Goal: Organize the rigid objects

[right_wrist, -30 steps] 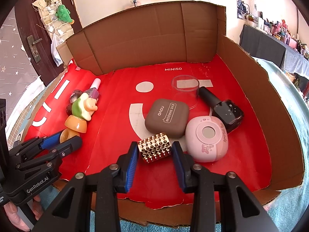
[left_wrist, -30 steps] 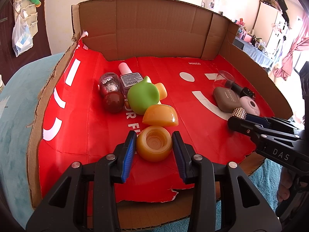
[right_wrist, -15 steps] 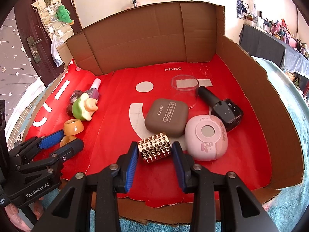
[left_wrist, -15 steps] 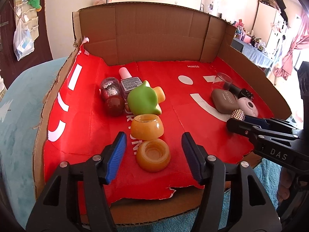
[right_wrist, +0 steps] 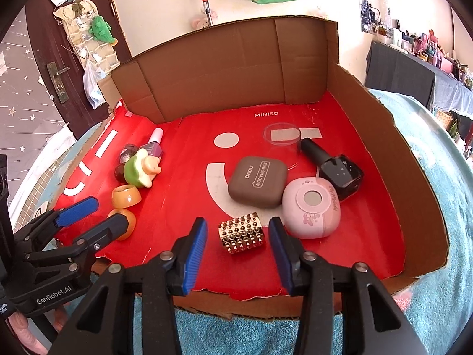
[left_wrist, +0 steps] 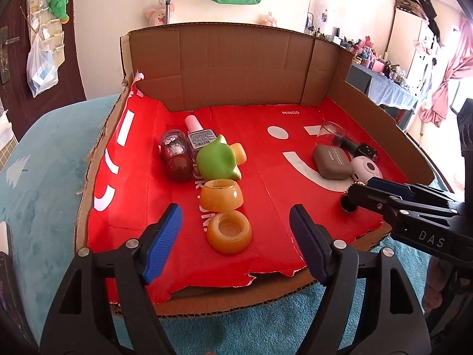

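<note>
My left gripper (left_wrist: 236, 230) is open, its jaws wide on either side of an amber ring-shaped piece (left_wrist: 229, 232) lying on the red liner, not touching it. A second amber cup (left_wrist: 221, 194), a green toy (left_wrist: 217, 161) and small bottles (left_wrist: 177, 151) line up behind it. My right gripper (right_wrist: 238, 242) is open around a gold studded cylinder (right_wrist: 241, 233) that rests on the liner. Behind that lie a brown eye-shadow case (right_wrist: 257, 182), a pink round case (right_wrist: 310, 204), a black bottle (right_wrist: 337, 168) and a clear cup (right_wrist: 282, 142).
Everything sits in a low cardboard tray (left_wrist: 236, 68) with tall back and side walls and a torn front edge, on a teal cloth (left_wrist: 44, 162). The left gripper shows in the right wrist view (right_wrist: 85, 216); the right gripper shows in the left wrist view (left_wrist: 369, 189).
Both grippers have opened. The left let go of the amber ring and drew back; the right released the studded cylinder, which now rests on the liner.
</note>
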